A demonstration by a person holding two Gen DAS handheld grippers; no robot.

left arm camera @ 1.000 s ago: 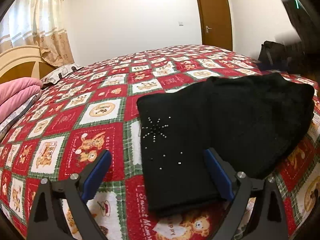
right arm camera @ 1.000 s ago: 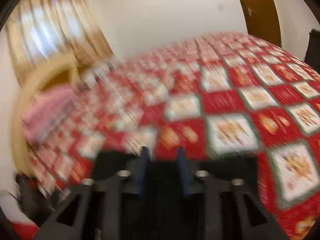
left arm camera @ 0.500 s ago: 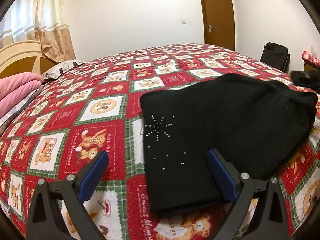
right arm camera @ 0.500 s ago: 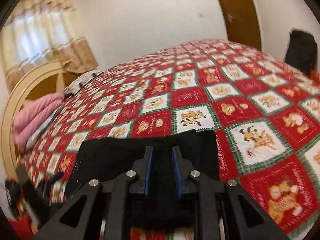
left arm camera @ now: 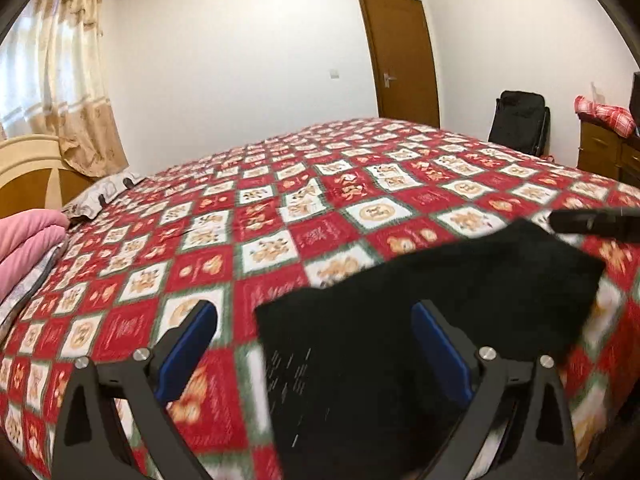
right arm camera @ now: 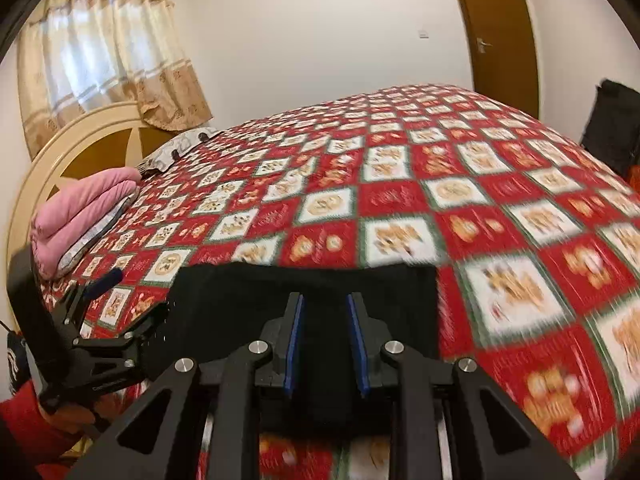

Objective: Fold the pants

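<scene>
1. Since the earlier frames: in the left wrist view the black pants (left arm camera: 440, 280) have slid lower and toward the right, so the left tongs (left arm camera: 314, 312) seem to have lifted and backed off. The right tongs (right arm camera: 325, 300) have just been closing, and their gap is narrower than a second ago.
2. Nearest, left side: the left tongs stand wide open and hold nothing. The near corner of the pants, with its small pale studs, shows between and beyond the pads, and I see no contact.
3. Nearest, right side: the pads of the right tongs are parallel with a slim gap. Black cloth shows through that gap, but I cannot tell whether it is pinched or only lying underneath.
4. The pants lie on the bed (left arm camera: 280, 200) near its front edge. They are already gathered into a compact dark rectangle, layered and fairly flat.
5. Step in hand, as I judge it: late in the task. Either the finished bundle is being let go, or one more fold-over is being set up from the right edge.
6. Next move, if another fold is meant: a sure pinch through all layers at the edge, then lift and carry across without dragging the lower layers askew. The left tongs would have to come back down to pin or match it.
7. Farther off: a folded pink blanket (right arm camera: 80, 208) by the headboard, a black bag (left arm camera: 520, 120) and a brown door (left arm camera: 400, 56), all well apart from the work.
</scene>
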